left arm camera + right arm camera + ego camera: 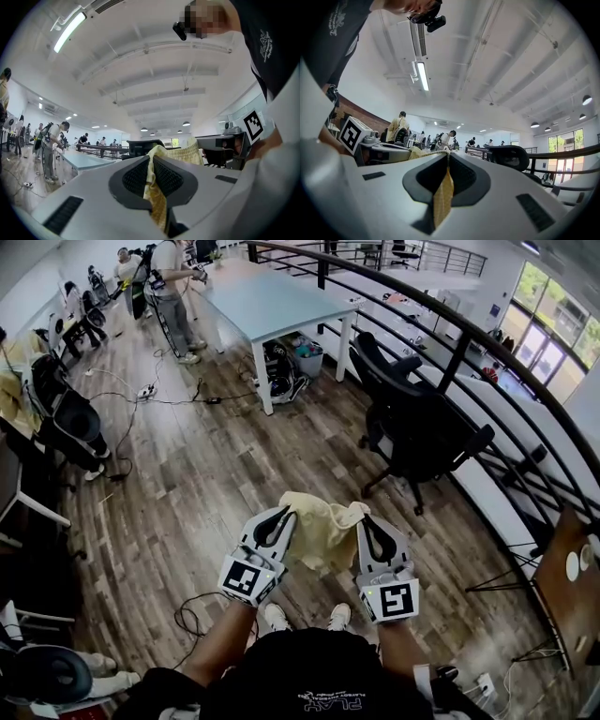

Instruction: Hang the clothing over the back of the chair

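A pale yellow piece of clothing [323,529] hangs bunched between my two grippers, held up in front of me above the wooden floor. My left gripper [281,518] is shut on its left edge, and the fabric [154,187] shows pinched between the jaws. My right gripper [367,521] is shut on its right edge, where a thin fold of fabric [443,194] sits between the jaws. The black office chair [412,423] stands ahead and to the right, a good way off, near the railing. Its back [512,157] shows in the right gripper view.
A curved black railing [459,352] runs along the right side. A light blue table [267,301] stands ahead, with bags [286,371] under it. Cables [159,399] lie on the floor at left. People [169,292] stand at the far left. Another chair [66,418] sits at left.
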Available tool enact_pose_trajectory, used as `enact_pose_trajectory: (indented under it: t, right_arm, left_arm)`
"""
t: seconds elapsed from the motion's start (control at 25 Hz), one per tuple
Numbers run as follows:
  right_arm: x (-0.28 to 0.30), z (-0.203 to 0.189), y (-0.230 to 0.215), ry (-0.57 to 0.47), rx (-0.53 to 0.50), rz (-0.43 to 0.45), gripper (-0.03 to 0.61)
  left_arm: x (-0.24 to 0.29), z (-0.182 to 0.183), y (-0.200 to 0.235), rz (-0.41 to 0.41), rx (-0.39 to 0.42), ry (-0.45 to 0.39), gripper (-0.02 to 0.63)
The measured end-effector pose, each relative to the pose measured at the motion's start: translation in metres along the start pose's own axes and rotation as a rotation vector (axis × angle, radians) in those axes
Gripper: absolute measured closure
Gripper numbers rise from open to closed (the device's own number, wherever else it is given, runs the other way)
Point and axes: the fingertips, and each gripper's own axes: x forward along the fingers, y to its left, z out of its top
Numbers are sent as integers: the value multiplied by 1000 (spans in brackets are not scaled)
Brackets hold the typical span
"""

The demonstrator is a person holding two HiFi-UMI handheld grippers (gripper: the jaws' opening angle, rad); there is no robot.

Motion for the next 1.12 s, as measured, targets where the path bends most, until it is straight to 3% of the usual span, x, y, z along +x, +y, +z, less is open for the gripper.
enact_pose_trajectory:
  t: [0.4, 0.84, 1.12]
  right_arm:
    - [1, -2, 35, 20, -2, -22, 548]
    - [11, 4, 80, -4, 49, -110, 548]
    - [34, 8, 100, -3, 29, -95, 548]
  left_arm:
    - [-25, -1, 14, -36, -16, -10, 581]
    - [-61, 2, 45, -103, -23, -18, 581]
    - [-71, 9, 69, -94, -16, -13, 581]
